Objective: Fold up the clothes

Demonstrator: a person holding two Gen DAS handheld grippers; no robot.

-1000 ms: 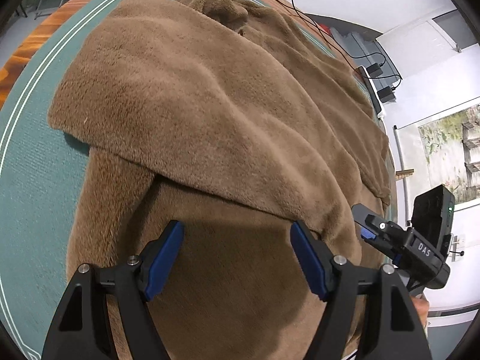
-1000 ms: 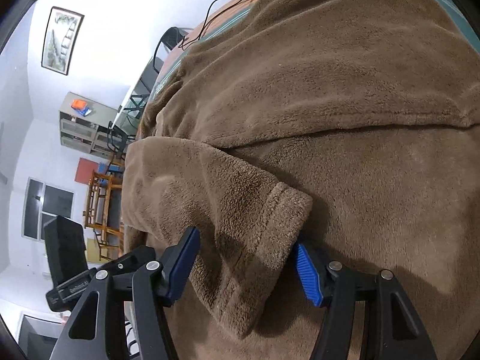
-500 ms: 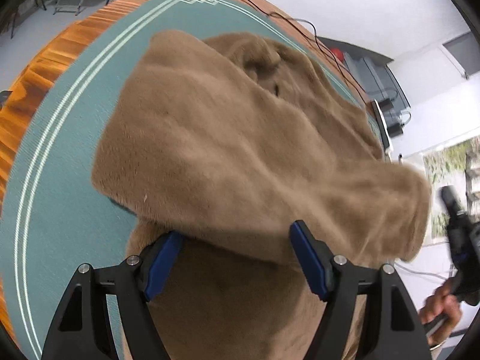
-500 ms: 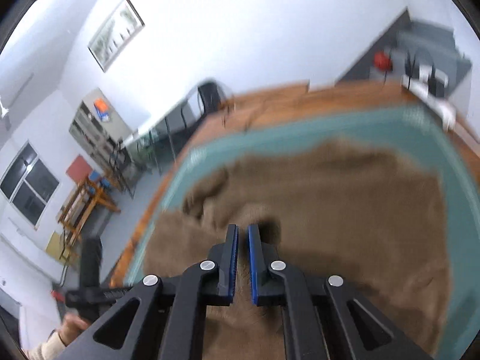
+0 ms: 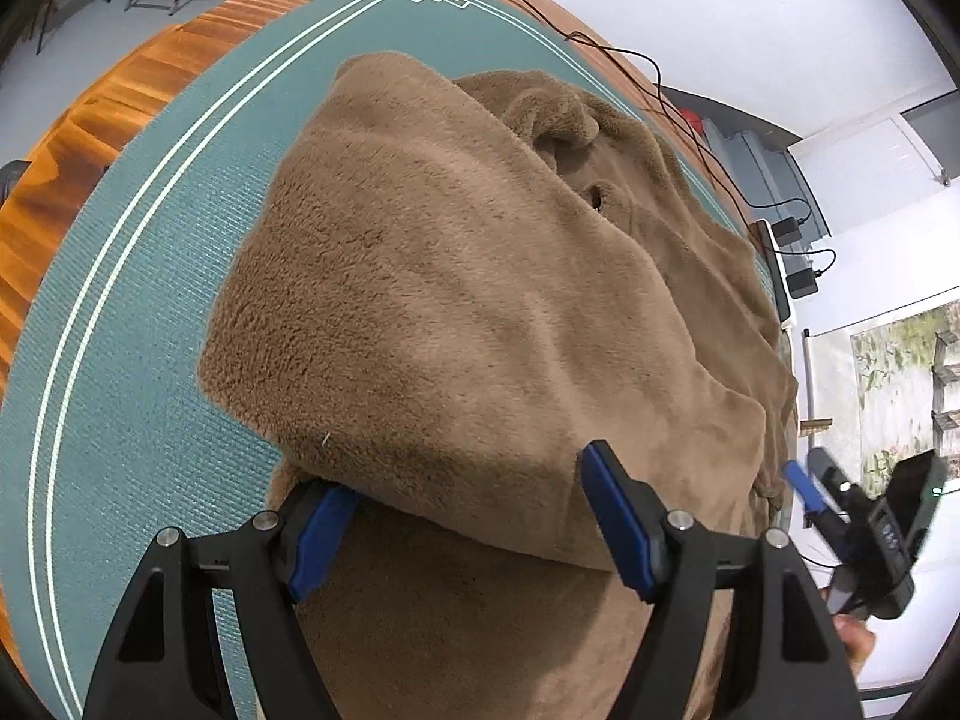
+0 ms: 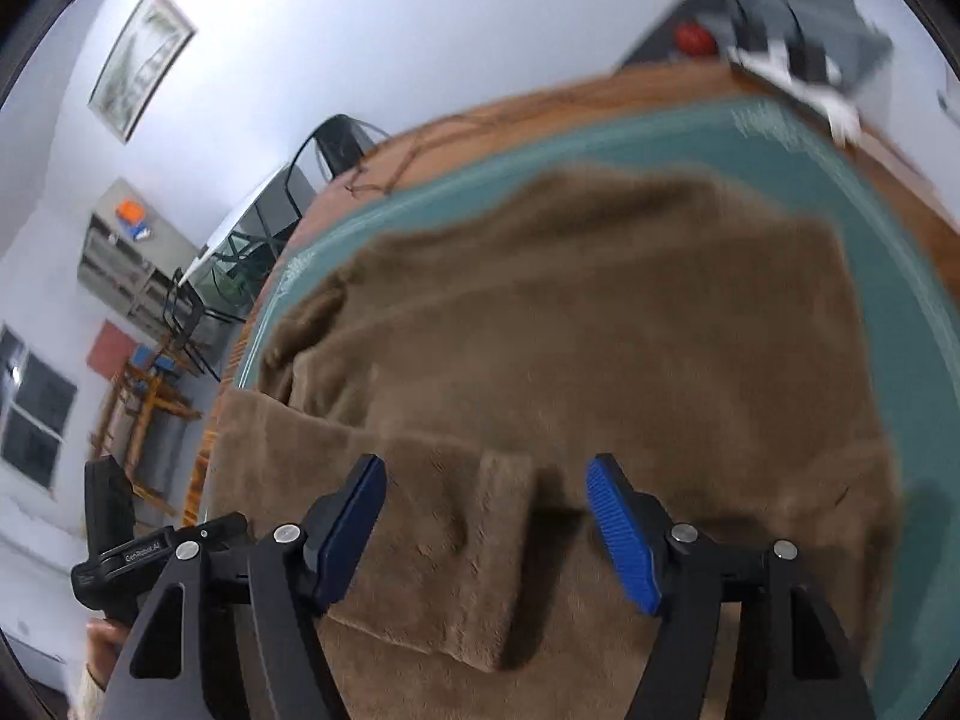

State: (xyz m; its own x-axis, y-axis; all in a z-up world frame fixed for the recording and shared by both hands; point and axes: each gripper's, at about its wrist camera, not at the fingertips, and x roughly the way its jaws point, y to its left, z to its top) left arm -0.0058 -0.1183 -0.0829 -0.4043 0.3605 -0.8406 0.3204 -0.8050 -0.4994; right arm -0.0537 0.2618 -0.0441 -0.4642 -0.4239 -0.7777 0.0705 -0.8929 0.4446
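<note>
The table point(image 5: 90, 114), wooden at its rim, carries a green mat point(image 5: 138, 276), and on the mat lies the task's thing, a brown fleece garment point(image 5: 456, 300), which covers most of the mat's middle and reaches toward its near edge. One side panel of the garment is doubled over its body, its free edge lying across the near part, so the step in hand looks like the sideways fold, with the sleeve point(image 6: 444, 546) now lying folded over the garment's near part. The left gripper point(image 5: 468, 528) hangs over the garment's near edge with its jaws wide apart; the folded panel's edge lies between them, the left pad partly tucked under it, but the pads do not seem to press it. The right gripper point(image 6: 486, 522) stands above the sleeve's cuff; its jaws have just been opening, and the cuff lies below and between them, not pinched. The next move, I judge, calls for the sleeve and panel to be smoothed flat, then for both grippers to take the garment's near hem and carry it toward the collar point(image 5: 558, 114) at the garment's far end.
</note>
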